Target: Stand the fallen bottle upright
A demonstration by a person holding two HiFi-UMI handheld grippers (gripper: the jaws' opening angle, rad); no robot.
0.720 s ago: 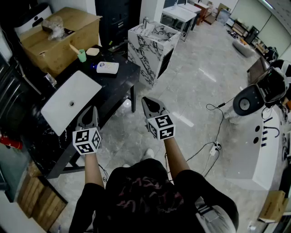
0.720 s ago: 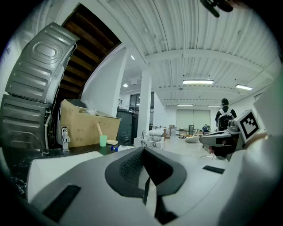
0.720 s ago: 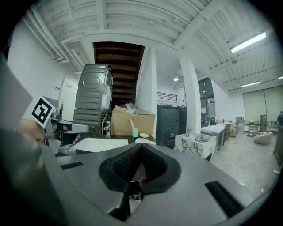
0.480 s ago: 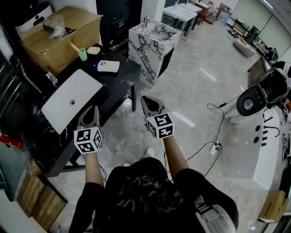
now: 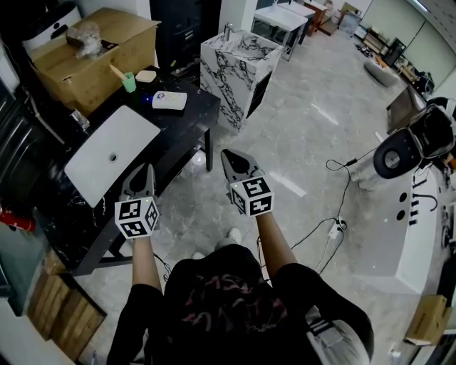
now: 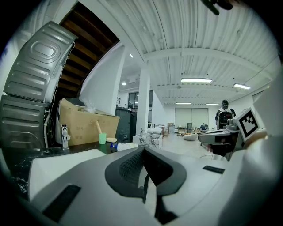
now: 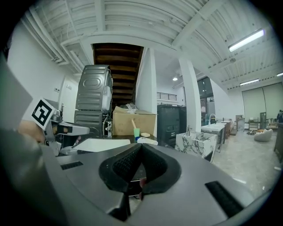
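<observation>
A big open hall, part showroom and part test lab. The polished stone floor (image 5: 299, 142) runs far back under a white ribbed ceiling (image 7: 132, 22) with strip lights (image 6: 196, 80) and square columns (image 7: 148, 88). Bathroom fittings stand about as set pieces with no plumbing showing: a loose basin (image 5: 110, 153) on a black table (image 5: 189, 117), and a marble vanity (image 5: 235, 71) with a tap (image 5: 228, 32). A cardboard box (image 5: 92, 57), a cable (image 5: 335, 207) trailing to a power strip (image 5: 333, 229), a white machine (image 5: 406, 214) and desks (image 5: 281, 21) at the far end show a working space.
</observation>
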